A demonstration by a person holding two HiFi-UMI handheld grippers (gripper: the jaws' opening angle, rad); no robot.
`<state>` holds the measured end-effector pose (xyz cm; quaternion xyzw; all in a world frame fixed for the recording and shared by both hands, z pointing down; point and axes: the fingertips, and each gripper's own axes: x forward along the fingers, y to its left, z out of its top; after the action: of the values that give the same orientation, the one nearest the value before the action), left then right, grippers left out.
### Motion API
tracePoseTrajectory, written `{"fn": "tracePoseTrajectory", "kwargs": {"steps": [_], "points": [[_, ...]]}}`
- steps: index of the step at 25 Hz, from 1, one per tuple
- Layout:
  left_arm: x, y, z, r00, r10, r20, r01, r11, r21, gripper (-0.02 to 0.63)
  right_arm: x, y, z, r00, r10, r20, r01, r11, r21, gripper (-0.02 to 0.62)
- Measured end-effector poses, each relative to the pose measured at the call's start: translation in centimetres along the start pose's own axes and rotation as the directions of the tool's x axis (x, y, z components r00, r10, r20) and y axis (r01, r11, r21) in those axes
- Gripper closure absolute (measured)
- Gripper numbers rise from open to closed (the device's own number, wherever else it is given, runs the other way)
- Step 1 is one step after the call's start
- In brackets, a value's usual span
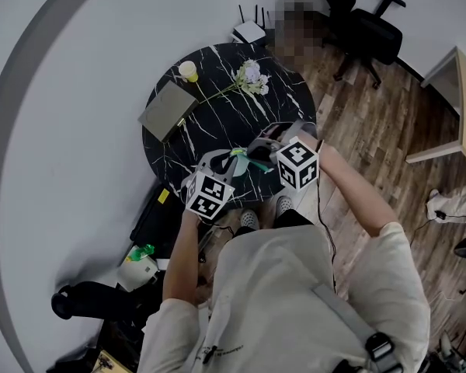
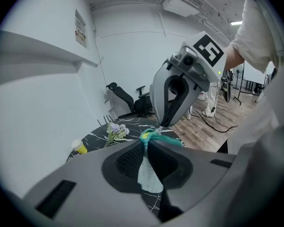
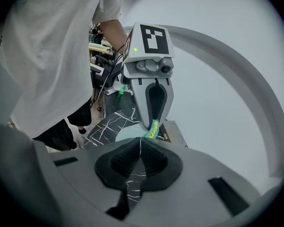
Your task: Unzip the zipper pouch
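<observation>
I am at the pulling step. The zipper pouch point(image 2: 148, 176) is held up between my two grippers over the near edge of the black marble bench point(image 1: 217, 76), seemingly lifted clear of it. My left gripper point(image 2: 146, 144) is the anchor: its fingers are closed on the pouch's pale fabric just below the teal top edge, with only the cloth keeping them apart. My right gripper point(image 3: 141, 143) faces it, fingers pressed fully together on a thin sliver of metal at that teal edge, which I take to be the zipper pull point(image 2: 159, 128). I cannot tell how far the zip is already open, because the fingers cover most of it. As I judge it, the next move is to draw the right gripper along the line of the teeth, away from the left, while the left holds firm. Pulling off that line could jam the slider or slip the tab out of my grip.
</observation>
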<state>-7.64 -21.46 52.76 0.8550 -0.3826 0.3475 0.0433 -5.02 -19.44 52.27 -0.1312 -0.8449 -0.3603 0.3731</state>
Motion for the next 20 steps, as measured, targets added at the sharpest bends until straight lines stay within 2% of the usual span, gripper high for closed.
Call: {"fn": "tracePoseTrajectory", "kwargs": {"steps": [3, 15, 20], "points": [[0.0, 0.4, 0.1, 1.000, 0.009, 0.005, -0.009, 1.000, -0.013, 0.557, 0.2, 0.3, -1.1, 1.000, 0.008, -0.026, -0.009, 1.000, -0.016, 0.584], [-0.1, 0.7, 0.3, 1.000, 0.000, 0.014, 0.000, 1.000, -0.018, 0.557, -0.4, 0.4, -3.3, 0.998, 0.031, -0.049, -0.029, 0.999, 0.022, 0.584], [-0.3, 1.8, 0.0, 1.000, 0.011, 0.015, -0.011, 0.999, -0.047, 0.557, -0.4, 0.8, -4.2, 0.997, 0.043, -0.066, -0.041, 0.999, 0.032, 0.583]]}}
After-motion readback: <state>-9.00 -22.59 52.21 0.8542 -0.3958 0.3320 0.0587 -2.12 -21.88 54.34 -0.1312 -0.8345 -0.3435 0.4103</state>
